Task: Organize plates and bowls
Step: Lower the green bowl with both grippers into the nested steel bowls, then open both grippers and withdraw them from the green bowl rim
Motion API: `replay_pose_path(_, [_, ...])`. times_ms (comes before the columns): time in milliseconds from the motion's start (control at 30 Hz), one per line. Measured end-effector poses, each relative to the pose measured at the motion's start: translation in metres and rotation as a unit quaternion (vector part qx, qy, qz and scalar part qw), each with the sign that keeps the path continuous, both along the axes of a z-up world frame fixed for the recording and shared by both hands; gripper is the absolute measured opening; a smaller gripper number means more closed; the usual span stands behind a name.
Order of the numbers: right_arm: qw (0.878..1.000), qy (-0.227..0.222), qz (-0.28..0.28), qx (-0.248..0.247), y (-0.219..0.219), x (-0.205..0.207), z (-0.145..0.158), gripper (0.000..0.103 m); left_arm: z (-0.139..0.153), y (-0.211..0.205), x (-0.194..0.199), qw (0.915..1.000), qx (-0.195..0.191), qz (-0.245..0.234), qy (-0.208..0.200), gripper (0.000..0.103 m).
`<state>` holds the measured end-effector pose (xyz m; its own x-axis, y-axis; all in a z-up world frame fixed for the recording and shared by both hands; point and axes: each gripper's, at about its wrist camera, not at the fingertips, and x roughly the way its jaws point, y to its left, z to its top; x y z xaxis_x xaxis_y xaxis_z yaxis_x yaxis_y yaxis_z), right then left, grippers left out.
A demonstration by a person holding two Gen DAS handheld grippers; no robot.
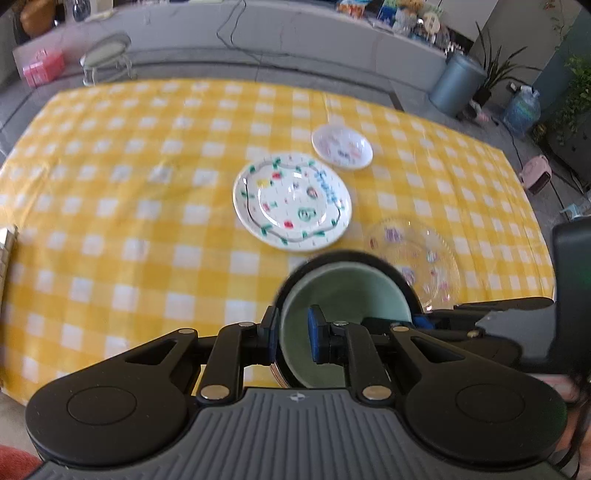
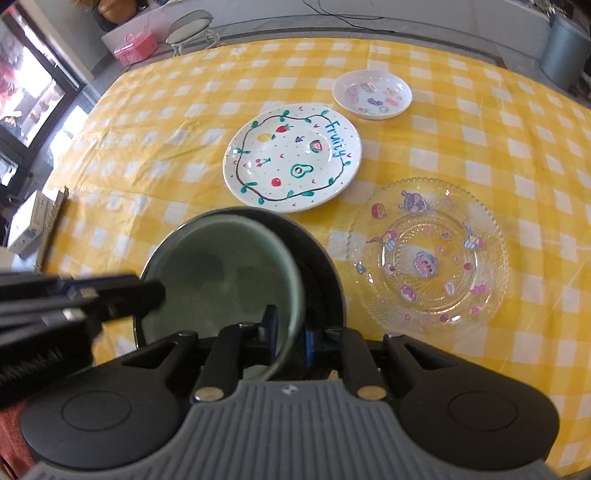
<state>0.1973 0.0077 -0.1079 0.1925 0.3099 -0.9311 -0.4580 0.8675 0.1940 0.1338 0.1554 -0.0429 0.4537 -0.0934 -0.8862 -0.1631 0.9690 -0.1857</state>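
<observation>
Bowl: pale green inside, dark outside, tipped up on a slant near the near edge of the table; unclear whether its base touches the yellow-and-white checked cloth.
Right gripper: pinched on the bowl's near rim, one blue pad inside the wall and one outside, almost no gap left.
Left gripper: astride the rim on the bowl's opposite side, outer pad against the dark wall, inner pad standing off with a strip of green showing between; spread loosely, not clamped.
Fruit plate: white, hand-painted with fruit, a vine border and the word "Fruity"; flat about mid-table, just beyond the bowl.
Small dish: white with pastel stickers, beyond the fruit plate, toward the far edge and to the right, close beside it but apart.
Glass plate: clear, beaded rim, pink and purple cartoon figures; flat to the right of the bowl, toward the near right corner, apart from the fruit plate.
Left edge of the table: a pale box, partly seen.
Beyond the far edge: a round stool and a pink box on the floor.
</observation>
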Motion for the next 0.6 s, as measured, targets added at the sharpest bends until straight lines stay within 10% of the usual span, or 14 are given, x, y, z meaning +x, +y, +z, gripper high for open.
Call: replay_pose_path(600, [0.994, -0.102, 0.028, -0.021, -0.002, -0.017, 0.036, 0.028, -0.010, -0.002, -0.002, 0.9999, -0.008, -0.003, -0.008, 0.018])
